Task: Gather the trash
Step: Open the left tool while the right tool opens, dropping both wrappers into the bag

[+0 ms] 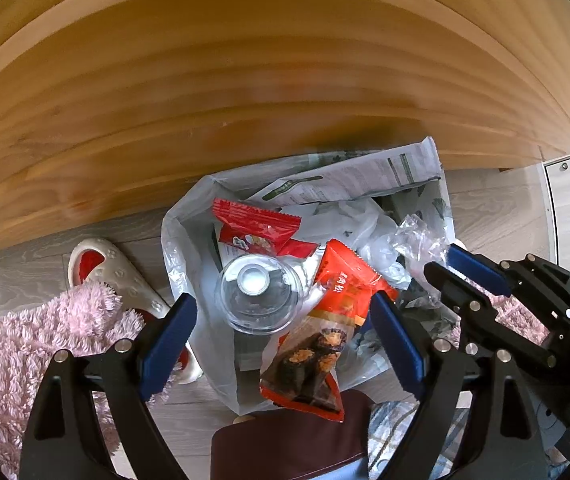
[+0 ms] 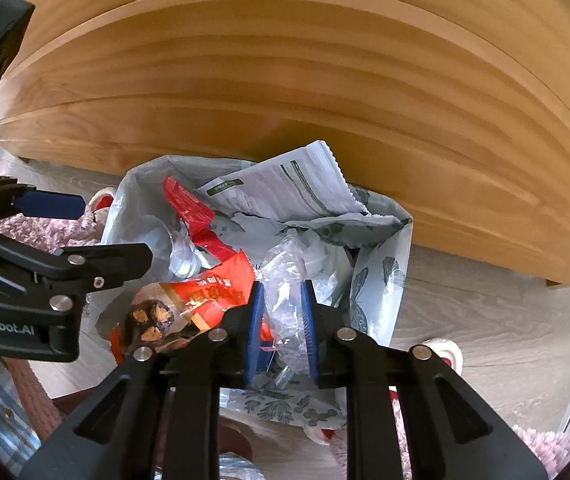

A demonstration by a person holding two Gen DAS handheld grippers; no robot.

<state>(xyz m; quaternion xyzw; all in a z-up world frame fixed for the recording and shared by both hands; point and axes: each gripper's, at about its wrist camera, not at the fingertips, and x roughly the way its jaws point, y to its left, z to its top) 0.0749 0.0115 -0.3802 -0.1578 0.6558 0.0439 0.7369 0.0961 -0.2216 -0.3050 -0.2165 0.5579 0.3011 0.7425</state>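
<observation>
- While the left tongs [image 1: 285, 332] hang released above the white plastic trash bag [image 1: 189, 248] on the floor, the right tongs [image 2: 281, 320] are clenched on crumpled clear plastic film [image 2: 285, 280] over its mouth.
- The orange-red snack wrapper [image 1: 325, 320] partly hides the bag's contents beside the clear plastic cup [image 1: 257, 296].

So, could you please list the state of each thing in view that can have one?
Trash bag: open, standing on the floor, filled.
Clear plastic cup: lying in the bag, empty.
Orange snack wrapper: sticking out over the bag's rim.
Crumpled clear plastic: pinched by the right gripper.
Left gripper: open, holding nothing.
Slipper: on the floor, unworn.
</observation>
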